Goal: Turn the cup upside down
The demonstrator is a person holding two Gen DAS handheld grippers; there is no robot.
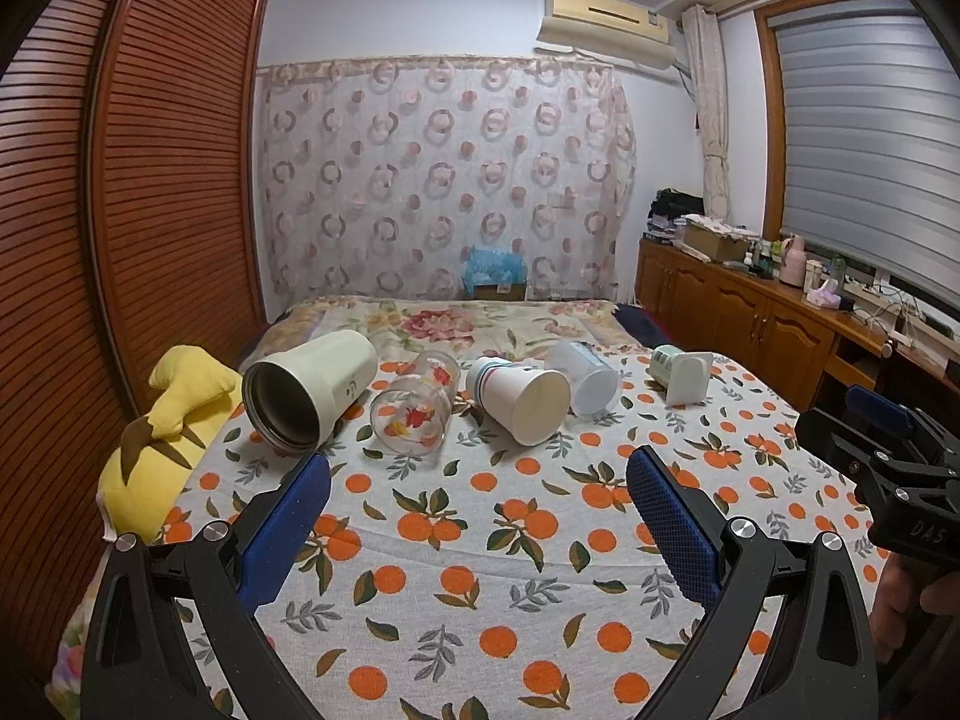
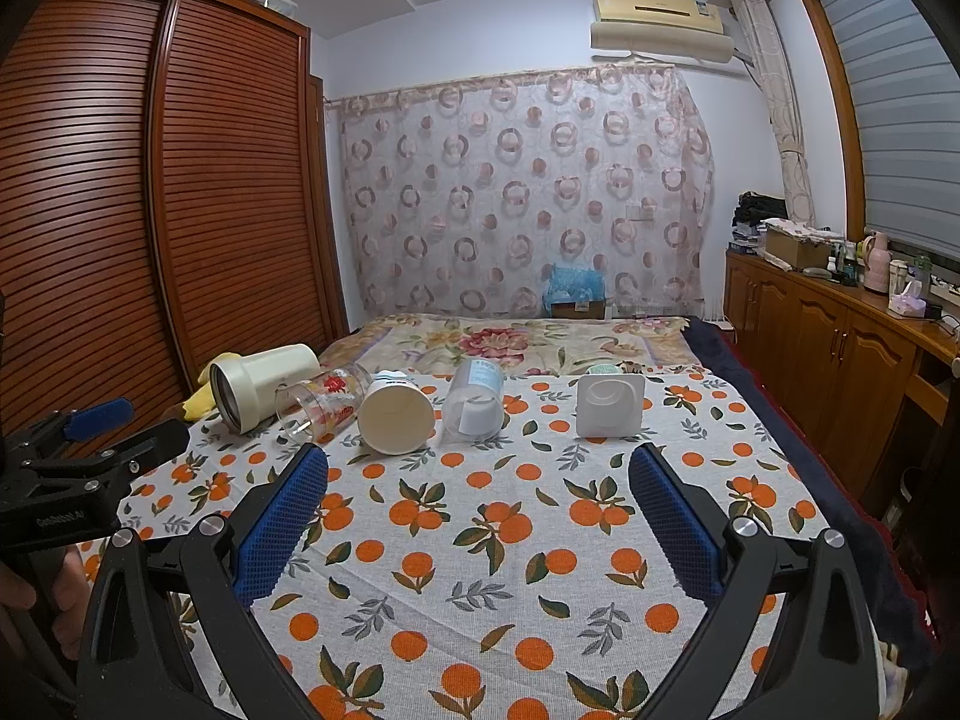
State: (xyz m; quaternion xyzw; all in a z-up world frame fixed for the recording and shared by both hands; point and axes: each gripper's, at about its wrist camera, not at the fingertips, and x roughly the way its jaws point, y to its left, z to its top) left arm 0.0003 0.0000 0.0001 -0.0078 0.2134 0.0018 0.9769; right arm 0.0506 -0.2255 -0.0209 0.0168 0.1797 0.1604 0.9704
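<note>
Several cups lie on their sides in a row across an orange-print cloth on the bed. From left: a cream steel-lined tumbler, a clear glass with red leaves, a white paper cup, a clear plastic cup, and a white square-based cup. My left gripper is open and empty, short of the glass. My right gripper is open and empty, short of the plastic cup.
A yellow plush toy lies at the bed's left edge beside a slatted wooden wardrobe. A wooden sideboard with clutter runs along the right. The right gripper shows at the left view's right edge; the left gripper shows at the right view's left edge.
</note>
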